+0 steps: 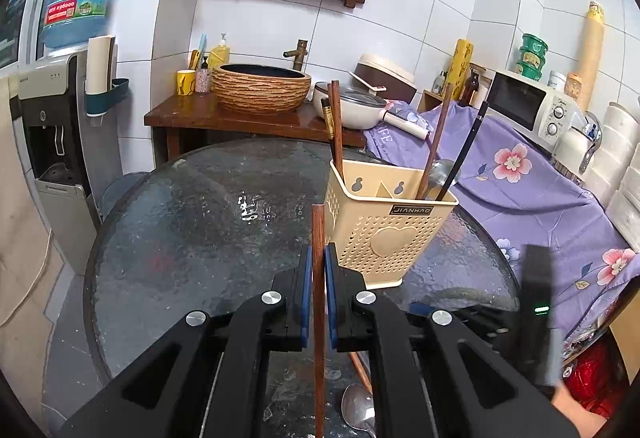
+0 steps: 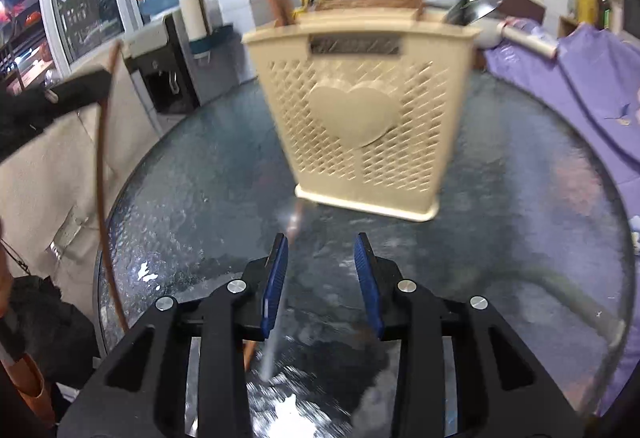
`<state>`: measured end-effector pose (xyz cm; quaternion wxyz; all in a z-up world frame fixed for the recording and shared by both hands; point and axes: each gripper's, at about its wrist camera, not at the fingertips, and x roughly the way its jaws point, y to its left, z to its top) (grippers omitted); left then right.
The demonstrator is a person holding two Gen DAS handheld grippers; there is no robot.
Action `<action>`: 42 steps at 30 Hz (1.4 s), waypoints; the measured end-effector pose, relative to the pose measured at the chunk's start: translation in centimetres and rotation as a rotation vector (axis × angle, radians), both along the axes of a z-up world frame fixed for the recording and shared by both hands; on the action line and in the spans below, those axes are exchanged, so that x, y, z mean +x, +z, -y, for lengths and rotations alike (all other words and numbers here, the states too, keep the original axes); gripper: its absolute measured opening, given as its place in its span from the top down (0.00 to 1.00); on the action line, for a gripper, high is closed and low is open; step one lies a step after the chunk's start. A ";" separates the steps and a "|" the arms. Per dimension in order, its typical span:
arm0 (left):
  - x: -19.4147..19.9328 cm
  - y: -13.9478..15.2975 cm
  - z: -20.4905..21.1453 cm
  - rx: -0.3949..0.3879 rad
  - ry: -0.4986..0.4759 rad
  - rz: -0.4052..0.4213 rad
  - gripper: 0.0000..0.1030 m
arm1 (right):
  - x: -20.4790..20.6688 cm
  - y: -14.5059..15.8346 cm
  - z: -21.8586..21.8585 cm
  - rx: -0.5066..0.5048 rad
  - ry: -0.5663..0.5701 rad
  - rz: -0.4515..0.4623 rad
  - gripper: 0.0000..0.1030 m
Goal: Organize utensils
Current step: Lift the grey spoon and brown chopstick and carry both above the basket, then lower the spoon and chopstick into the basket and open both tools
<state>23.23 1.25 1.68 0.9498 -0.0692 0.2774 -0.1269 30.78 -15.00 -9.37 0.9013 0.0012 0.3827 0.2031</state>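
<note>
Left gripper (image 1: 319,262) clenched on a brown wooden chopstick (image 1: 318,234), held upright between the blue pads (image 1: 307,278), its top end level with the lower left corner of the beige utensil holder (image 1: 384,230). Holder stands on the round dark glass counter (image 1: 192,217), perforated walls with a heart on the front, JIANHAO label at the rim. Inside it: two wooden chopsticks (image 1: 335,125) in the left compartment, one wooden chopstick (image 1: 436,141), a black chopstick (image 1: 466,149) and a metal spoon (image 1: 438,173) at the right end. Below the left gripper, on the counter, a steel spoon (image 1: 356,410) lies with another wooden chopstick (image 1: 362,370) just beside it. Right gripper (image 2: 322,270) released, blue pads (image 2: 276,278) well apart with nothing between them, low over the counter and facing the holder's heart side; that view is motion-blurred. In it the left gripper shows at the left edge with its chopstick hanging down. Purple floral cloth (image 1: 532,197) covers the surface to the right of the counter.
</note>
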 end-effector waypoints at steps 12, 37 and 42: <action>-0.8 0.4 -0.8 -0.017 -0.013 0.021 0.94 | 5.6 -3.8 -6.0 -0.146 0.025 -0.107 0.51; -1.8 1.1 -0.9 -0.033 -0.019 0.045 0.94 | -1.8 4.6 0.7 -0.006 0.013 0.120 0.65; -2.4 1.6 -0.6 -0.033 -0.018 0.059 0.94 | -4.8 6.7 3.6 0.028 0.000 0.161 0.65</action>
